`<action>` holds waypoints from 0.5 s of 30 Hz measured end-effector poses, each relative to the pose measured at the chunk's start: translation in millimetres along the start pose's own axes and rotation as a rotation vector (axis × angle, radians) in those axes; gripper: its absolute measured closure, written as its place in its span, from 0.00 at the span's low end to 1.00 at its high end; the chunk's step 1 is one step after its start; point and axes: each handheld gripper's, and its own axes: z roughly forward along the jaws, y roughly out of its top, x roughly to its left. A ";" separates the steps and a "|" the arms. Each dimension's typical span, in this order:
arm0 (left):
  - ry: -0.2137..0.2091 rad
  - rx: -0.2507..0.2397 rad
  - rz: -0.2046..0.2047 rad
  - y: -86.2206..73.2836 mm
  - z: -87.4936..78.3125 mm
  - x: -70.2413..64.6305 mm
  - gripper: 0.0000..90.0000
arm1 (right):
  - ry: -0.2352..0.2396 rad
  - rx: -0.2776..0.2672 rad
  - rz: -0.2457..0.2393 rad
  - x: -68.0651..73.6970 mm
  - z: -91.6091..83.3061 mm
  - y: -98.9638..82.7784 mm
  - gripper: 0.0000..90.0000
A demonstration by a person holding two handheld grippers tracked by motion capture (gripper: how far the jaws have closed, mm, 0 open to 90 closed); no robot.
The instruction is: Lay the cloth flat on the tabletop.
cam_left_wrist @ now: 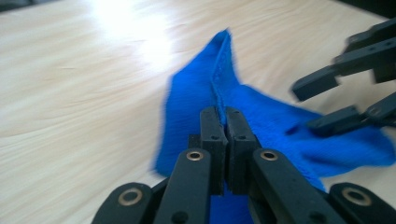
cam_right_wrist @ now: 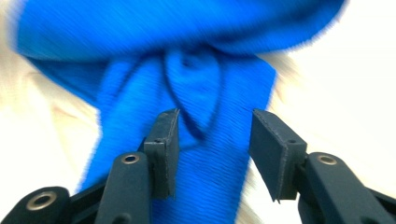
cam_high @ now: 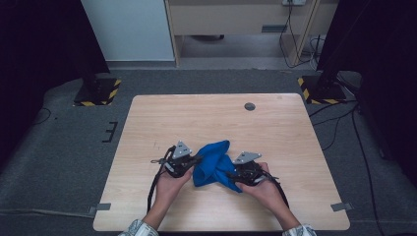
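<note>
A crumpled blue cloth (cam_high: 212, 162) lies on the front middle of the wooden table (cam_high: 206, 118), between my two grippers. My left gripper (cam_high: 196, 160) is at the cloth's left side; in the left gripper view its jaws (cam_left_wrist: 226, 114) are shut on a raised fold of the blue cloth (cam_left_wrist: 261, 116). My right gripper (cam_high: 231, 174) is at the cloth's right end. In the right gripper view it (cam_right_wrist: 215, 135) stands open, jaws apart over a strip of the cloth (cam_right_wrist: 187, 70) without pressing on it. The left gripper view also shows the right gripper (cam_left_wrist: 322, 105), open above the cloth.
A small round hole (cam_high: 250, 106) sits near the table's far edge. Two stands with yellow-black striped bases (cam_high: 96, 93) (cam_high: 319, 91) flank the far corners on the grey floor. Cables trail on the floor to the right. Tape patches (cam_high: 101, 207) mark the front corners.
</note>
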 end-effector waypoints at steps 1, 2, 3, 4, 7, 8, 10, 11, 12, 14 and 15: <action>0.004 -0.004 -0.012 -0.9 -2.8 3.8 0.97 | -0.001 -0.001 0.007 -1.8 1.1 -0.7 0.57; 0.004 -0.004 -0.012 -0.9 -2.8 3.8 0.97 | 0.004 0.003 0.025 -3.6 2.0 -1.3 0.57; 0.018 -0.008 -0.031 -2.7 -6.6 11.2 0.97 | 0.007 0.003 0.031 -4.7 2.9 -1.7 0.59; 0.030 -0.006 -0.035 -3.9 -8.1 15.6 0.97 | 0.008 0.004 0.025 -5.0 3.9 -2.0 0.59; 0.052 0.002 -0.047 -7.6 -10.2 24.7 0.97 | 0.009 0.026 0.013 -3.9 7.6 -3.7 0.63; 0.061 0.004 -0.050 -8.9 -10.9 27.8 0.97 | 0.010 0.036 0.007 -4.0 8.9 -4.6 0.65; 0.074 0.006 -0.058 -10.9 -12.7 33.1 0.97 | 0.021 0.031 0.015 -4.5 9.0 -4.8 0.69; 0.076 0.004 -0.064 -11.9 -13.4 35.0 0.97 | 0.027 0.036 0.012 -4.8 8.4 -4.5 0.74; 0.078 0.005 -0.065 -12.8 -13.8 36.3 0.97 | 0.033 0.039 0.012 -5.0 8.0 -4.4 0.80; 0.081 0.006 -0.068 -13.6 -13.7 36.9 0.97 | 0.041 0.043 0.014 -5.2 7.5 -4.3 0.86; 0.082 0.011 -0.065 -14.5 -13.1 37.2 0.97 | 0.045 0.054 0.022 -6.0 6.4 -4.0 0.94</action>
